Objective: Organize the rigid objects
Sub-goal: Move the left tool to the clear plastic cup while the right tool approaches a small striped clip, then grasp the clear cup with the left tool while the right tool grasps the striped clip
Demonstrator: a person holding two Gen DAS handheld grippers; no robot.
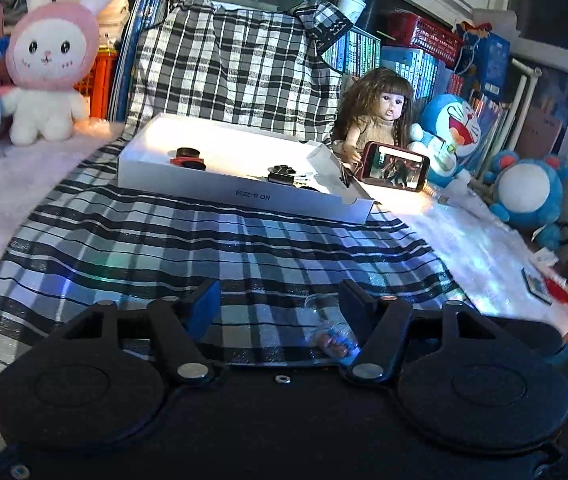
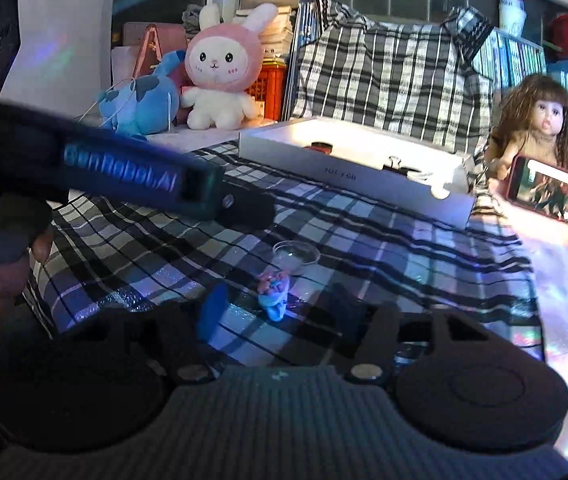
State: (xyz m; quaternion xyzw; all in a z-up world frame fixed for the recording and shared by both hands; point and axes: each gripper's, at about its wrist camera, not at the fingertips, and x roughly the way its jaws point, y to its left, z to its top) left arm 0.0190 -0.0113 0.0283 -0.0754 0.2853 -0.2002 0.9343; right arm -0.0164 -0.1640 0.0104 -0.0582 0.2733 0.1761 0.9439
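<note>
the left claw (image 1: 280,304) is partly open and holds nothing. a small clear cup (image 1: 330,334) lies on its side on the checked cloth (image 1: 164,240), between the fingers and close to the right finger (image 1: 354,304), with little round bits inside. whether it touches that finger is hard to tell.

the right claw (image 2: 280,312) is partly open too, with nothing in its grip. the clear cup (image 2: 296,256) sits just ahead of it, and a small blue and pink toy (image 2: 274,294) lies between its fingertips, not squeezed.

farther ahead of both claws is the white box (image 1: 240,188) with a few dark things inside. a doll (image 1: 376,116) and a phone (image 1: 396,166) sit to the right of the box.
</note>
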